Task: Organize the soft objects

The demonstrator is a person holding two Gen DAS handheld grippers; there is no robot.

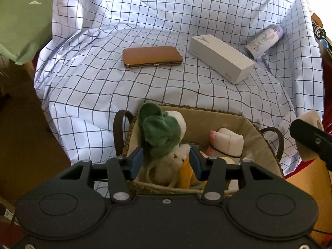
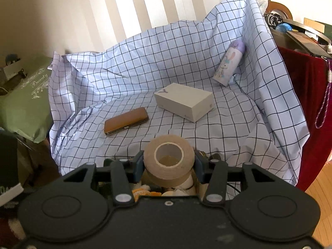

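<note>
Half the basket (image 1: 238, 122) behind hand-held gripper (image 1: 166, 161)

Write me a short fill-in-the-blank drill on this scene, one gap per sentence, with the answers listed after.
1. The right gripper is shut on a roll of ____.
2. The green and white plush toy between the left gripper's fingers sits in a woven ____.
3. The brown case, white box and bottle lie on a ____ cloth.

Answers: tape; basket; checked
</note>
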